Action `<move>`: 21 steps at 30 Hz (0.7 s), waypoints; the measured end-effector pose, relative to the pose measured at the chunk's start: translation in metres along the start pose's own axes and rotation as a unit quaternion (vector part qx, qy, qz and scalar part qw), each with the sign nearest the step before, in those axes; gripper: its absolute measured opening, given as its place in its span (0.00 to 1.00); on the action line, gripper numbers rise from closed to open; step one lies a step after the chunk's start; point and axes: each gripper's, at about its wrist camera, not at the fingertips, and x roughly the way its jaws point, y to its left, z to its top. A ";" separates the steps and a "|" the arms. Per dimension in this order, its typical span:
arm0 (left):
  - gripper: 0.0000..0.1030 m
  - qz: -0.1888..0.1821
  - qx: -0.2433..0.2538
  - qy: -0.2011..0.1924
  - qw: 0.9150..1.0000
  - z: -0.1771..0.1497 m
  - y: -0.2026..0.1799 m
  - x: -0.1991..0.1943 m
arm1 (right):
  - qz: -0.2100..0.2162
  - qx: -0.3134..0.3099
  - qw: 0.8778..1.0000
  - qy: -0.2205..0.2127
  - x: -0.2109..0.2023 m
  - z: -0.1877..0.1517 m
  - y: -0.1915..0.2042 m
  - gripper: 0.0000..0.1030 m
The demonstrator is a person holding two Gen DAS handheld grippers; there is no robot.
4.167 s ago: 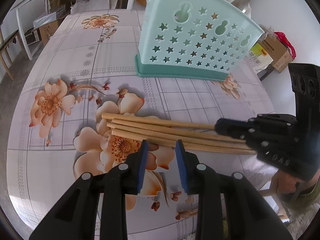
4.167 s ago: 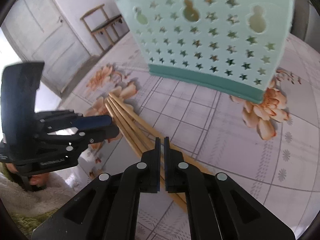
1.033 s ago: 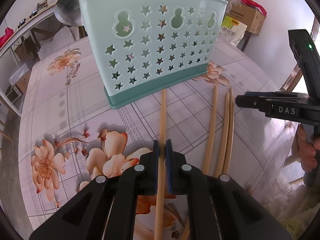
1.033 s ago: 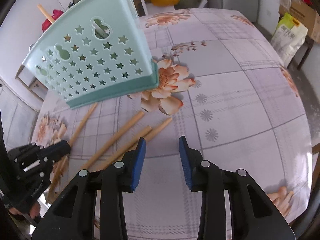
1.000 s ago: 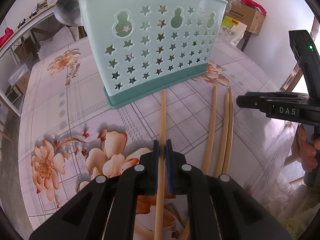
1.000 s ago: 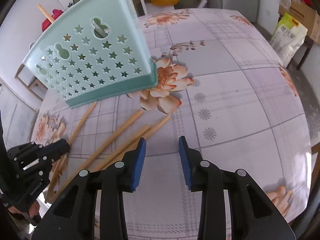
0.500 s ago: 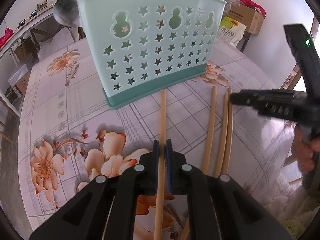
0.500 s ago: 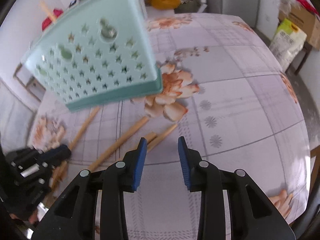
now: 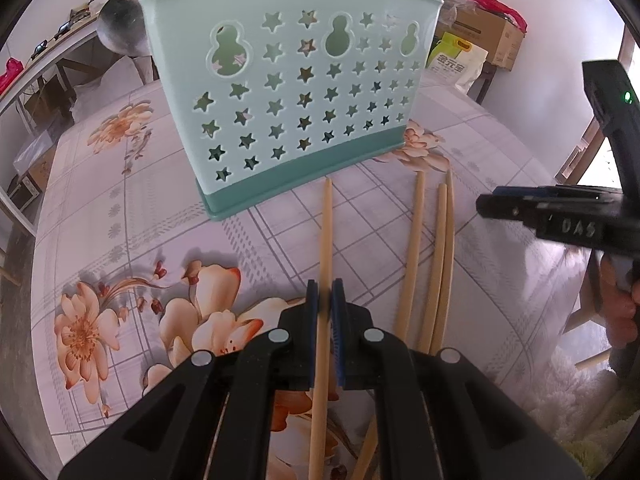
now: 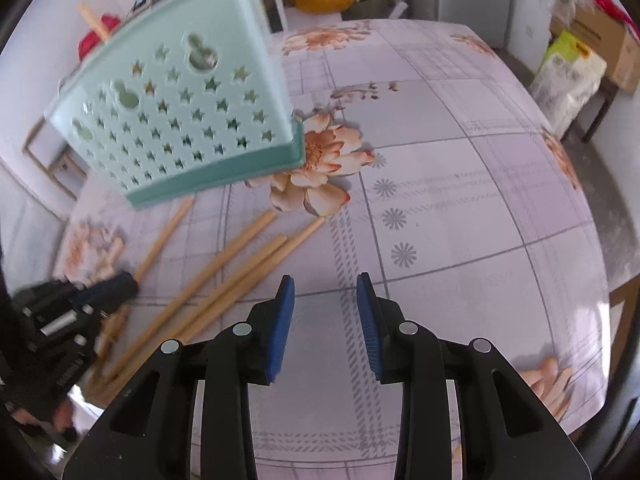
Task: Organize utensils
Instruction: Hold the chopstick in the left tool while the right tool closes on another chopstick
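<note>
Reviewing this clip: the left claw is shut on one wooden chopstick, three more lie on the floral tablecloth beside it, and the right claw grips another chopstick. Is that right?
Not quite. The right claw is open and holds nothing, as the right wrist view shows. The rest stands: the left claw is shut on one wooden chopstick, and three more chopsticks lie on the floral tablecloth beside it.

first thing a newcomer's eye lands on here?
The mint star-punched utensil holder, upright mid-table on the floral tablecloth. Next, the left tongs shut on one wooden chopstick, three more chopsticks lying beside it. The right tongs are open, empty.
</note>
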 end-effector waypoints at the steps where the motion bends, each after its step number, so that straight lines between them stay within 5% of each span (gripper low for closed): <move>1: 0.07 -0.001 0.000 0.001 1.000 0.000 0.000 0.000 | 0.005 0.004 1.000 -0.004 -0.003 0.001 0.000 0.31; 21: 0.07 -0.001 -0.001 -0.002 1.000 -0.002 0.001 0.000 | -0.005 -0.057 0.998 -0.008 0.007 -0.007 0.054 0.37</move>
